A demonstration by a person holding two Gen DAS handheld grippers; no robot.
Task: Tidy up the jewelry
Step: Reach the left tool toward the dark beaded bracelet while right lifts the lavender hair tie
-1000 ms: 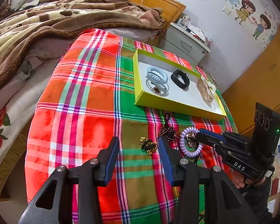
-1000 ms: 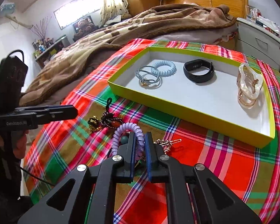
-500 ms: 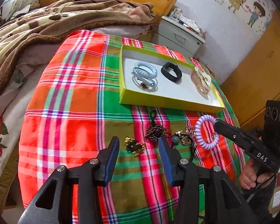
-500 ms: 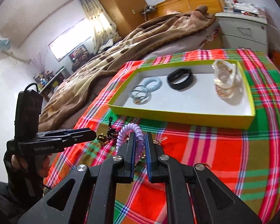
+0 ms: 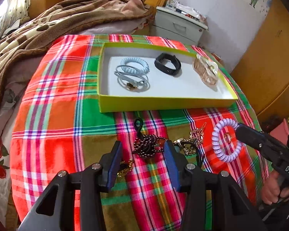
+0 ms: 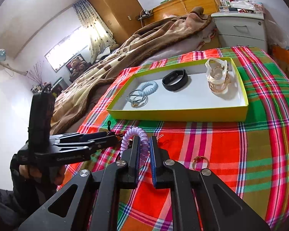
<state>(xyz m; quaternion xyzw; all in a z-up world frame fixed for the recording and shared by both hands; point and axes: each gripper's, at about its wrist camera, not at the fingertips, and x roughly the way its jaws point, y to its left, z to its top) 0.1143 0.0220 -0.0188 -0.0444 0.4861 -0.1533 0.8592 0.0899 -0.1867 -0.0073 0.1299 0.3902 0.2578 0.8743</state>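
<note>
Now lifted off the plaid cloth (image 5: 54, 115), the lilac coil bracelet (image 5: 226, 140) rides pinched in the right gripper (image 6: 144, 150) toward the yellow-green tray (image 6: 183, 113), while the left gripper (image 5: 142, 163) hangs wide open and empty above the beaded bracelet (image 5: 148, 146).

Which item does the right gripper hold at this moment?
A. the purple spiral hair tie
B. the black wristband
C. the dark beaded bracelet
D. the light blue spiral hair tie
A: the right gripper has its fingers closed on the purple spiral hair tie, lifted above the plaid cloth, while the black wristband and the light blue spiral hair tie lie in the yellow-green tray.
</note>
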